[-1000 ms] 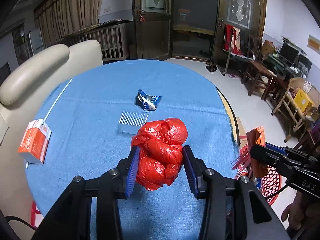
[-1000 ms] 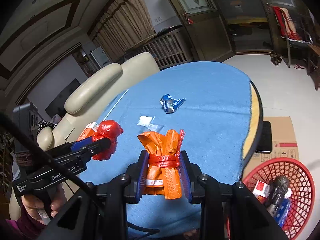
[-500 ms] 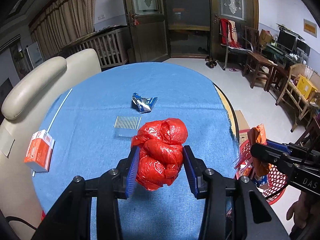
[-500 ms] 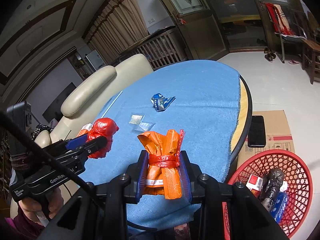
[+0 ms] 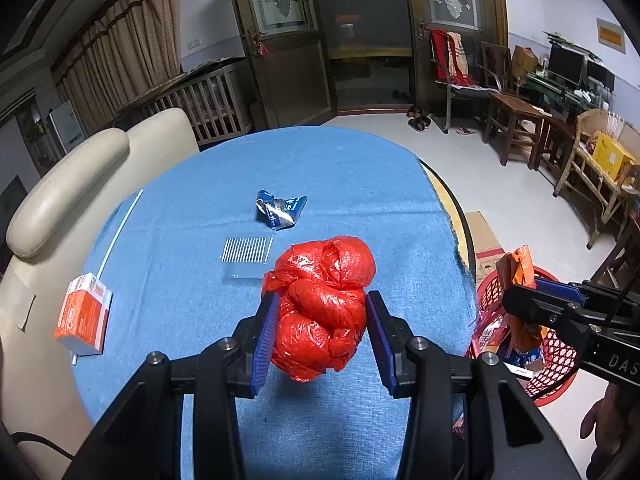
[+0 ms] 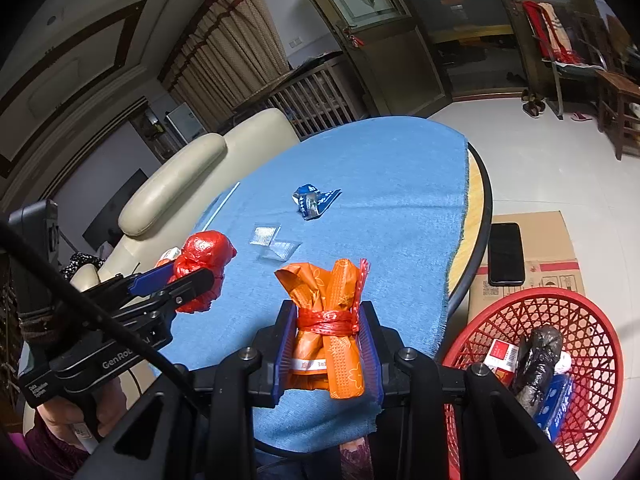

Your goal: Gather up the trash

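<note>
My left gripper point(image 5: 322, 336) is shut on a crumpled red plastic bag point(image 5: 324, 304) and holds it above the blue tablecloth point(image 5: 328, 168). My right gripper point(image 6: 328, 352) is shut on an orange wrapper bundle point(image 6: 328, 320) tied with red band, held over the table's near edge. The red bag also shows in the right wrist view point(image 6: 202, 268). A red mesh basket point(image 6: 592, 308) stands on the floor at the right and holds several pieces of trash. A blue wrapper point(image 5: 280, 210), a clear plastic packet point(image 5: 246, 254) and an orange box point(image 5: 82, 316) lie on the table.
A cream sofa point(image 5: 68, 184) borders the table's left side. A cardboard box point(image 6: 532, 236) with a black phone point(image 6: 505, 254) on it sits on the floor next to the basket. Wooden chairs point(image 5: 516, 120) stand at the far right.
Both grippers have drawn back and to the right with their loads; the table objects sit farther off and the basket shows more fully in the right wrist view.
</note>
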{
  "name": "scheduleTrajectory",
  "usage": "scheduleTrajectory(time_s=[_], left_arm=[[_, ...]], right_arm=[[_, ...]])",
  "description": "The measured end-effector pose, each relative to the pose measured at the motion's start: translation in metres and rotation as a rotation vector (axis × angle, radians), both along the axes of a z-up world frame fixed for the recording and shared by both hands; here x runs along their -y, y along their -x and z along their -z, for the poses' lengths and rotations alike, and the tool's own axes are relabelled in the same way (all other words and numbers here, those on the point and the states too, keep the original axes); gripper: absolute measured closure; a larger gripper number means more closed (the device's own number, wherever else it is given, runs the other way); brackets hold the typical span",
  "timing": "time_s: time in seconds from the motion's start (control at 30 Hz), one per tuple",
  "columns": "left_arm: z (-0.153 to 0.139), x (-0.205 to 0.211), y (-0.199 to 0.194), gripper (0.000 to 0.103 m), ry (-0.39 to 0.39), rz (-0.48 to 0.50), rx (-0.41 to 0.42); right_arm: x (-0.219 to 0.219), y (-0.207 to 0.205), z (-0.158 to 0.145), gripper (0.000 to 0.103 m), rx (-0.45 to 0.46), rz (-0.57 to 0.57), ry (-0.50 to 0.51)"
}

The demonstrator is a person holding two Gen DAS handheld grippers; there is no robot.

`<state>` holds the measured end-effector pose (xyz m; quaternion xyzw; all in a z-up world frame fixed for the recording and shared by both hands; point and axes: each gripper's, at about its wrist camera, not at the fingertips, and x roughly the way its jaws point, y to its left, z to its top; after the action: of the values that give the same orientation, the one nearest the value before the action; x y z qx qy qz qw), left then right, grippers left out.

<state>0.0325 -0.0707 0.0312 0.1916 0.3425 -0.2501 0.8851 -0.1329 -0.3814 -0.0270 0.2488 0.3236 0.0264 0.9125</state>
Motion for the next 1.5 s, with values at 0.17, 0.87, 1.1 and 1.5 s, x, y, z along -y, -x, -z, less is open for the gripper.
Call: scheduleTrajectory(time_s=[0.17,0.87,1.1,1.5], left_arm=[[0.0,0.003,0.004,0.058,-0.012,0.015,0.012],[0.006,0.013,0.009,0.058,-0.051,0.068,0.018],[0.008,0.017,0.011,0.057,-0.06,0.078,0.014],[0.012,0.021,0.008,0.057,-0.074,0.088,0.002]], right_arm=[[0.002,0.003,0.002,0.07,-0.006,0.008,-0.002],[0.016,0.013,0.014,0.07,-0.03,0.041,-0.032],[0.018,0.014,0.016,0.07,-0.034,0.047,-0.038],[0.023,0.014,0.022,0.07,-0.047,0.06,-0.054]])
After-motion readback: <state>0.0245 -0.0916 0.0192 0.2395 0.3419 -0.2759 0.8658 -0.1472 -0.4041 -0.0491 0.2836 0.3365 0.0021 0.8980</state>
